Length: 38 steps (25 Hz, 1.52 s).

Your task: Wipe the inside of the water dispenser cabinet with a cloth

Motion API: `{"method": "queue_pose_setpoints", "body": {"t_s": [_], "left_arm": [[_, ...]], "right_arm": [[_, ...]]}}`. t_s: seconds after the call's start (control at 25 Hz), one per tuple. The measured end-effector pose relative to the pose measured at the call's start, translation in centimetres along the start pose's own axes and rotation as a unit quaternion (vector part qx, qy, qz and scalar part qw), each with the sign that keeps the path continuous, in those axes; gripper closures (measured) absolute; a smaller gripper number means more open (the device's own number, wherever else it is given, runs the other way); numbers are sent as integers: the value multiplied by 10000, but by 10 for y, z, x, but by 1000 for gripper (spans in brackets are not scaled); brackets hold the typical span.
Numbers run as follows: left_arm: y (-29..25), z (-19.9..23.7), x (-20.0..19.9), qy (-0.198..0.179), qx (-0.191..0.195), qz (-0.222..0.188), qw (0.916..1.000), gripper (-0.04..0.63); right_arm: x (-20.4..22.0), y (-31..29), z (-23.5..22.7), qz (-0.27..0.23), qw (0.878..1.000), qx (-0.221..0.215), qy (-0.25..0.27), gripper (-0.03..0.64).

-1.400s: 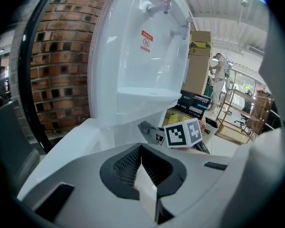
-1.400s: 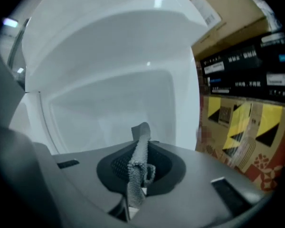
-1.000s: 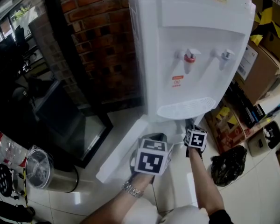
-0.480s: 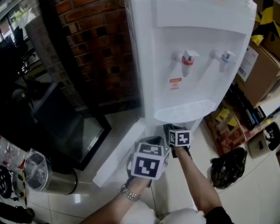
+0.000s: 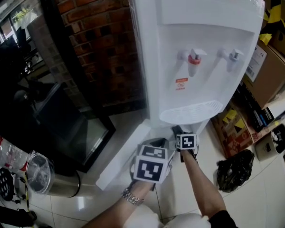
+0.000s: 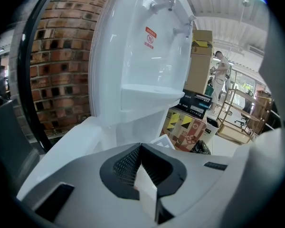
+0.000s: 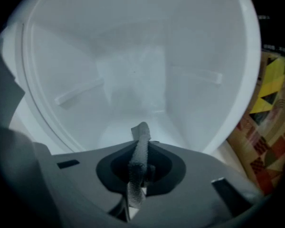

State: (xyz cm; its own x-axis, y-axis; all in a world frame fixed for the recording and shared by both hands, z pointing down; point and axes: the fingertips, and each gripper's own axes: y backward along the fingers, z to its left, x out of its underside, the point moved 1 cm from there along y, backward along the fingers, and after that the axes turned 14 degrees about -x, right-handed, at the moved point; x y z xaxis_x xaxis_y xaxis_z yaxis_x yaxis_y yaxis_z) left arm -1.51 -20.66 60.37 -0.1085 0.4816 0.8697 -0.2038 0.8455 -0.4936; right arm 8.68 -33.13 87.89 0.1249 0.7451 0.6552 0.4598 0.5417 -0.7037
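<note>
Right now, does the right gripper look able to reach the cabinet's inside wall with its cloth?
Probably yes. The right gripper has its jaws shut on the cloth and faces straight into the open cabinet, with nothing visible between them.

Inside of the cabinet (image 7: 133,70) looks pretty hazy in my right gripper view, and only a thin strip of the cloth (image 7: 138,170) shows in the jaws. In the head view the water dispenser (image 5: 199,56) hides that cabinet completely, and its top runs off frame.

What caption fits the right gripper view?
The right tool pinches a grey cloth before the white cabinet interior.
</note>
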Motion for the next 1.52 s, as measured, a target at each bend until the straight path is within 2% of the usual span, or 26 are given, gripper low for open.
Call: {"method": "queue_pose_setpoints", "body": {"t_s": [0.08,0.2,0.28,0.44,0.52,0.64,0.76,0.96,1.08,1.16,1.24,1.36,1.52], "left_arm": [[0,-2,-1,7,25,-15,10000,595],[0,-3,-2,-5,46,-35,10000,595],[-1,-4,-2,-11,46,-41,10000,595],[-1,-1,0,-1,-3,-20,10000,595],[0,3,-1,29,-49,-23,10000,595],[3,7,-3,71,-94,-55,9999,595],[5,8,-4,90,-98,-73,9999,595],[4,6,-4,127,-68,-73,9999,595],[3,3,-6,142,-31,-108,9998,595],[2,3,-7,194,-30,-132,9997,595],[1,5,-8,245,-49,-140,9996,595],[0,8,-6,255,-95,-123,9996,595],[0,11,-6,251,-114,-111,9996,595]], "right_arm": [[2,16,-9,-11,9995,246,-184,595],[-24,30,-12,-516,9975,452,174,595],[-27,27,7,-538,9983,114,203,595],[-33,10,64,-582,9934,-970,193,595],[-32,1,78,-516,9919,-1114,326,595],[-24,-10,75,-377,9940,-944,414,595],[0,-16,43,-144,9979,-543,323,595],[-7,16,-15,-574,9974,374,226,595],[-17,35,-26,-781,9957,503,37,595],[-19,39,-20,-764,9963,343,-170,595],[-29,35,2,-818,9964,-53,-193,595],[-41,21,44,-857,9943,-624,72,595],[-35,-10,73,-594,9928,-853,601,595]]}}
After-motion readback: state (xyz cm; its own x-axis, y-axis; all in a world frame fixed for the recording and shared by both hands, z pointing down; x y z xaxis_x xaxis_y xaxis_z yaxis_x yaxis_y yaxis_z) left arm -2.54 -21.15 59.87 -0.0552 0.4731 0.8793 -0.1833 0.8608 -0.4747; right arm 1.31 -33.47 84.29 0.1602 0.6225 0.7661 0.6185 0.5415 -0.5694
